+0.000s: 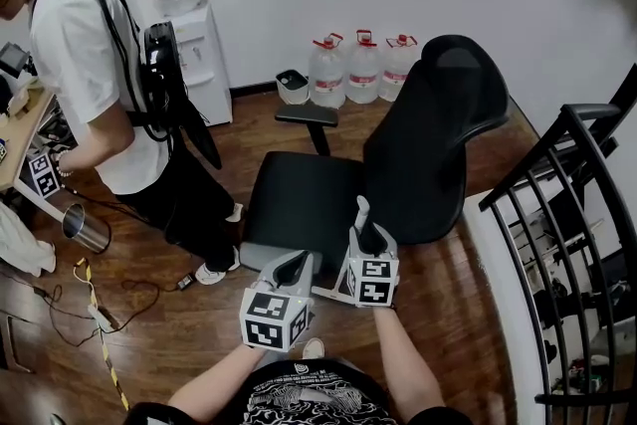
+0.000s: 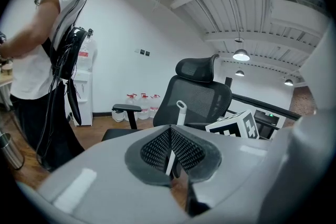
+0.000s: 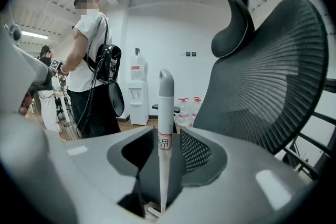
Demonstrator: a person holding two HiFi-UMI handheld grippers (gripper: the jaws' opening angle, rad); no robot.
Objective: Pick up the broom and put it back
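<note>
Broom handle (image 3: 165, 113), pale grey with a red-bordered label, stands upright between the jaws of the right hand-held gripper (image 3: 163, 136), which sit apart with a dark gap showing on either side of it. Just beyond on the right is the black mesh office chair (image 1: 428, 144). The left hand-held gripper (image 2: 170, 131) is held near, to the left, its jaws closed together on nothing. Farther left, a person in a white shirt (image 1: 90, 65) stands on the wooden floor (image 1: 468, 314).

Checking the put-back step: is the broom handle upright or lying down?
Upright: the broom handle stands vertically between the jaws of the right hand-held gripper, beside the chair.
</note>
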